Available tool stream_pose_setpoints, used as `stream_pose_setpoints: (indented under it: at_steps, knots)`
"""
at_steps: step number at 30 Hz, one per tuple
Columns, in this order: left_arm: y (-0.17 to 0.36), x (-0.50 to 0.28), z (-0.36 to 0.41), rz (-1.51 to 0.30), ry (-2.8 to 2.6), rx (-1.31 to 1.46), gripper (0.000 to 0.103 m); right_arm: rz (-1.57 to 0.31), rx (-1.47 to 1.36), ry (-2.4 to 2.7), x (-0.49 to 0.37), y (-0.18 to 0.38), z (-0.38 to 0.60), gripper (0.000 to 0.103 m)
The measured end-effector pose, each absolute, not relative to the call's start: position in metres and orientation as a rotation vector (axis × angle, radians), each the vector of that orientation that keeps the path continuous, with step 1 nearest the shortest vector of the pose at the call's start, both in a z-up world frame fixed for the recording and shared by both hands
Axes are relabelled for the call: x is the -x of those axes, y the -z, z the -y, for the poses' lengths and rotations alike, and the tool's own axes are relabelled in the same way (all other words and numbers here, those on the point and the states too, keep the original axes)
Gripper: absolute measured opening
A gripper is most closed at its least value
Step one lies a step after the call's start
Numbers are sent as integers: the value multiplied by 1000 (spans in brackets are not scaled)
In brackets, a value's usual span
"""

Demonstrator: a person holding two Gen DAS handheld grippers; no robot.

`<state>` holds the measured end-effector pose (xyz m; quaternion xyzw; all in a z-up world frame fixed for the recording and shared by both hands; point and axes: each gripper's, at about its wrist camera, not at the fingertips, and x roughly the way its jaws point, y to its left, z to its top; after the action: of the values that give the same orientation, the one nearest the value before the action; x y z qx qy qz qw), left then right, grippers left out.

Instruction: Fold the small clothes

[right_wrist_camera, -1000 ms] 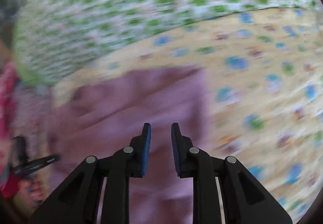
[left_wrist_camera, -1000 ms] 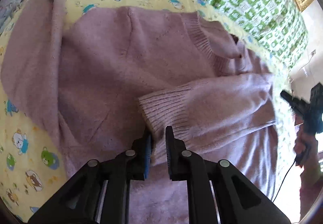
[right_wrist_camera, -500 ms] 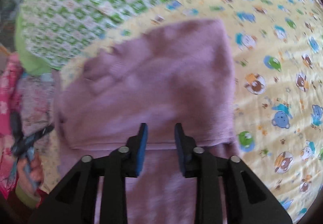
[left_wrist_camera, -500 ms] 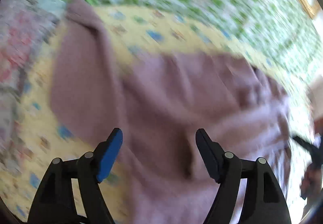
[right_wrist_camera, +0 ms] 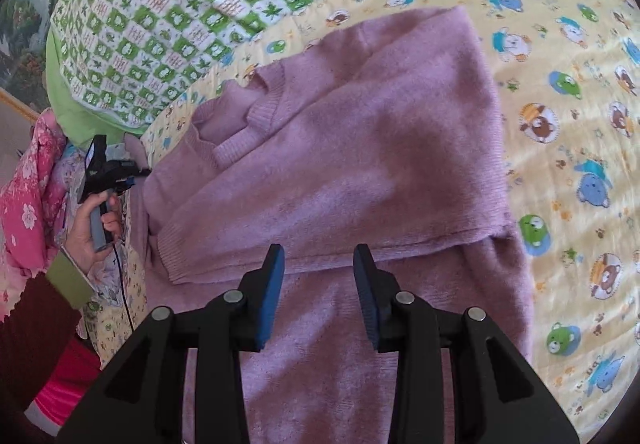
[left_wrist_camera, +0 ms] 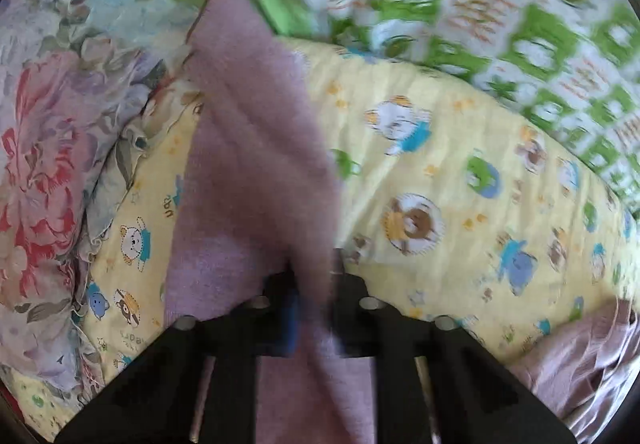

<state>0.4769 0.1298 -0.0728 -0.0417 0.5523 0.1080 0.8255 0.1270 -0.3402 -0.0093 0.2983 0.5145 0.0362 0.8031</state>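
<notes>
Yellow bedding with little bears and frogs [right_wrist_camera: 560,123] covers the bed, and on it lies a small purple sweater [right_wrist_camera: 340,163]. One sleeve is already folded across its front. The other sleeve [left_wrist_camera: 256,147] is out past the side of the body, long and thin, running away from the left gripper [left_wrist_camera: 314,308] toward the flowery blanket [left_wrist_camera: 44,163] and the green checked quilt [left_wrist_camera: 500,15].

That left gripper has just snapped closed, and its pads pinch the near end of this sleeve. The purple wool sits right between them. So the left hand [right_wrist_camera: 90,224] is the nearer one for the next move, I think. It would need to carry the sleeve sideways, back over the sweater's body.

The right gripper [right_wrist_camera: 319,296] hangs over the lower part of the sweater, pointing down at it. Its jaws have just opened a little and stand partly apart with nothing in them.

Each camera shows something the other misses. The right one shows the whole sweater, its neck hole, the folded sleeve and the person's left hand at the far side. The left one is blurry but shows the pinch up close, and only a corner of the sweater's body.
</notes>
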Motion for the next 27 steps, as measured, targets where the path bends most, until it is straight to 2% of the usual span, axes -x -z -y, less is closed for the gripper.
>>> stream_pose_setpoints:
  at_steps: [4, 7, 10, 12, 13, 14, 19, 21, 23, 27]
  knots:
    - [28, -438, -85, -1054, -76, 28, 4, -1071, -657, -44, -123, 4, 350, 37]
    - [-26, -376, -11, -931, 177, -13, 4, -1040, -682, -27, -120, -5, 354, 37]
    - [-46, -302, 78, -877, 495, -106, 8, -1009, -715, -16, -116, -15, 355, 37]
    - [-32, -263, 123, -882, 587, -211, 21, -1000, -725, -6, -114, -19, 355, 37]
    - [-14, -246, 144, -904, 624, -262, 40, -996, -728, 1, -113, -21, 355, 37]
    - [2, -236, 160, -939, 631, -296, 48, -996, -728, 7, -111, -22, 355, 37]
    - [57, -209, 140, -1066, 601, -327, 48, -1010, -716, -5, -104, -21, 350, 37]
    - [63, -198, 110, -1075, 545, -321, 49, -1021, -705, -14, -106, -16, 346, 37]
    - [70, -192, 71, -1084, 460, -302, 55, -1035, -701, -23, -113, -10, 341, 37]
    - [96, -200, 15, -1122, 267, -361, 56, -1051, -631, -47, -144, -6, 324, 38]
